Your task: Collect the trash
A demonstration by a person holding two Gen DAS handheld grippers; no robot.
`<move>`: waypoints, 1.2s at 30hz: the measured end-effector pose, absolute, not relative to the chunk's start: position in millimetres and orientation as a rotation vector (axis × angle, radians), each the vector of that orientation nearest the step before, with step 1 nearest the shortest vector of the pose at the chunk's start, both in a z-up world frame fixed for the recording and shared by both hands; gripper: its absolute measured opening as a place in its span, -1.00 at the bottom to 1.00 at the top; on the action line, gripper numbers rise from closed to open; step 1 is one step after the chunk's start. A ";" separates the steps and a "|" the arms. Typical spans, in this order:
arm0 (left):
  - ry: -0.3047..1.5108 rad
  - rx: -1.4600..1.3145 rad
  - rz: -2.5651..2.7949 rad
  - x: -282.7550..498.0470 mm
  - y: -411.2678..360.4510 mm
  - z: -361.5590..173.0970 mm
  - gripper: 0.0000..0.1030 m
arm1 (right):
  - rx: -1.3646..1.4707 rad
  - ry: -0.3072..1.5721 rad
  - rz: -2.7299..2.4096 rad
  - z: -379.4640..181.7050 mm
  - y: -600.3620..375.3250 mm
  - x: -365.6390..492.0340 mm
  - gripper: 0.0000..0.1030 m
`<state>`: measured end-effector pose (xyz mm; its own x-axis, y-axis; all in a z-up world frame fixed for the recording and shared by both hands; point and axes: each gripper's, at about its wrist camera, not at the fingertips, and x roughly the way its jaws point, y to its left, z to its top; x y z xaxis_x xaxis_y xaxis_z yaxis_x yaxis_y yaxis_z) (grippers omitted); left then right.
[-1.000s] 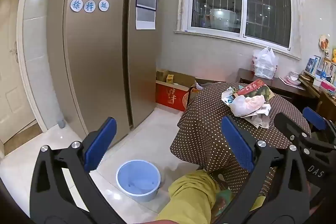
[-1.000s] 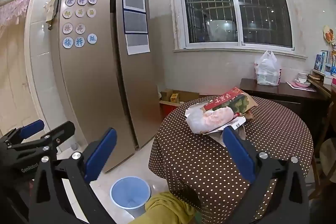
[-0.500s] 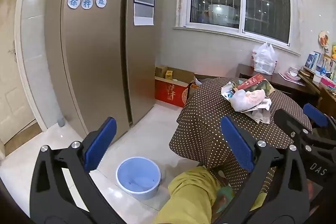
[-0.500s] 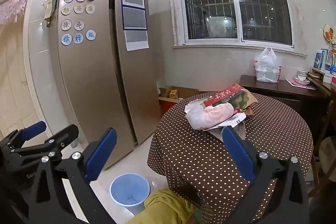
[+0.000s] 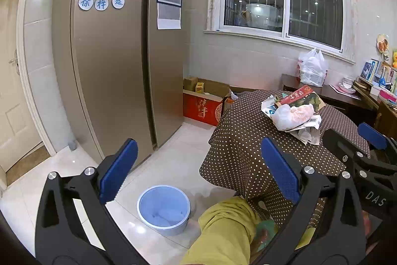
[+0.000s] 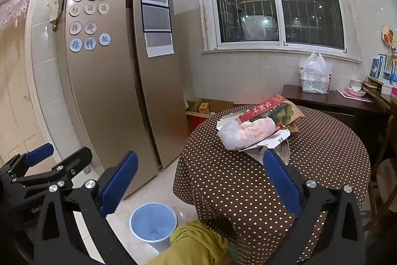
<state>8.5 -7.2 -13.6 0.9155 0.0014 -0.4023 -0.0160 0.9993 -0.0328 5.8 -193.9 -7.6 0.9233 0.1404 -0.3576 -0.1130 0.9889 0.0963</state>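
Note:
A trash pile lies on the round table (image 5: 243, 140) (image 6: 248, 185) with a brown polka-dot cloth: a crumpled white plastic bag (image 5: 291, 116) (image 6: 245, 132), a red printed paper bag (image 5: 301, 96) (image 6: 270, 111) and loose papers. A light blue bin (image 5: 164, 209) (image 6: 152, 221) stands on the floor by the table's left side. My left gripper (image 5: 201, 165) (image 6: 57, 155) is open, in the air above the bin. My right gripper (image 6: 199, 181) (image 5: 357, 143) is open too, short of the table's near edge. Neither holds anything.
A person's knee in yellow-green cloth (image 5: 223, 227) (image 6: 193, 245) sits low between bin and table. A tall fridge (image 5: 111, 66) stands left, with a red cardboard box (image 5: 202, 108) beside it. A dark sideboard carries a white shopping bag (image 5: 311, 68).
Both views have drifted slightly, so the pile and the bin sit a little higher in frame. Both grippers stay open and empty.

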 end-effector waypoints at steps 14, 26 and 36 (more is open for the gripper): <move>0.417 -0.041 0.011 8.9 -9.3 -12.5 0.89 | 0.084 0.383 0.133 -6.5 -194.6 6.0 0.92; 0.425 -0.044 0.018 7.9 -6.9 -11.7 0.89 | 0.071 0.382 0.118 -6.8 -193.2 4.9 0.92; 0.424 -0.053 0.014 7.7 -5.4 -11.8 0.89 | 0.081 0.381 0.118 -7.0 -192.8 2.9 0.92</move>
<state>7.7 -5.4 -11.8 0.9115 0.0026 -0.4113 -0.0247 0.9985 -0.0483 2.9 -192.8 -7.0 0.9214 0.1301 -0.3662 -0.0997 0.9899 0.1007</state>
